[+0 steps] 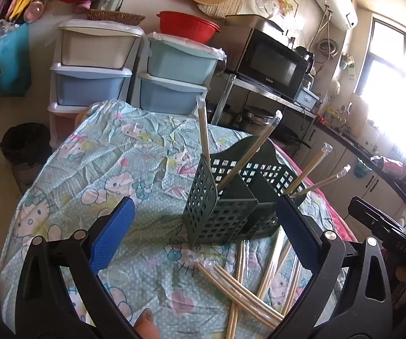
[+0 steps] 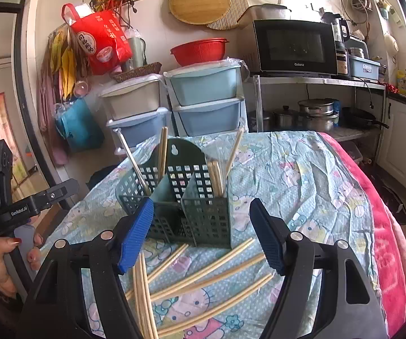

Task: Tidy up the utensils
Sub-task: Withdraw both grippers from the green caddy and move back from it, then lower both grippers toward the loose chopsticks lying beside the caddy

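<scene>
A dark green perforated utensil holder (image 1: 231,197) with compartments stands on the table; it also shows in the right wrist view (image 2: 191,197). Several wrapped chopstick pairs stand in it (image 1: 204,130) (image 2: 217,175). Several more chopsticks lie loose on the cloth in front of it (image 1: 248,291) (image 2: 203,282). My left gripper (image 1: 203,231) is open and empty, just in front of the holder. My right gripper (image 2: 201,234) is open and empty, above the loose chopsticks and close to the holder's front.
The table has a Hello Kitty patterned cloth (image 1: 104,169) (image 2: 301,175) and a pink blanket edge (image 2: 386,240) at the right. Plastic drawer units (image 2: 203,99), a microwave (image 2: 293,46) on a metal shelf and pots stand behind. A black bin (image 1: 25,144) is on the floor at left.
</scene>
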